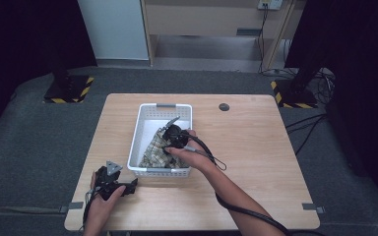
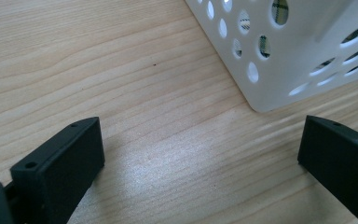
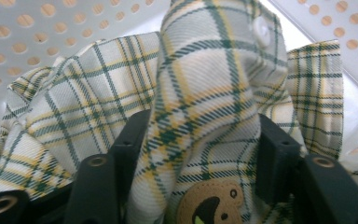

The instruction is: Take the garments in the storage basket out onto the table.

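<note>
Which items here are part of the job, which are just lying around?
In the job:
plaid cloth, between the right hand-held gripper jaws
white basket holding it

Lying about:
left hand-held gripper, open over bare table
dark round disc on the table's far side

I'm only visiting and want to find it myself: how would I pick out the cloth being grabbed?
Start at the light wooden table and find the white perforated plastic basket near its middle. Inside lies a crumpled plaid cloth, cream with green and yellow lines, between the jaws of the right gripper. It alone there is patterned fabric, with a white button and a brown bear patch.
</note>
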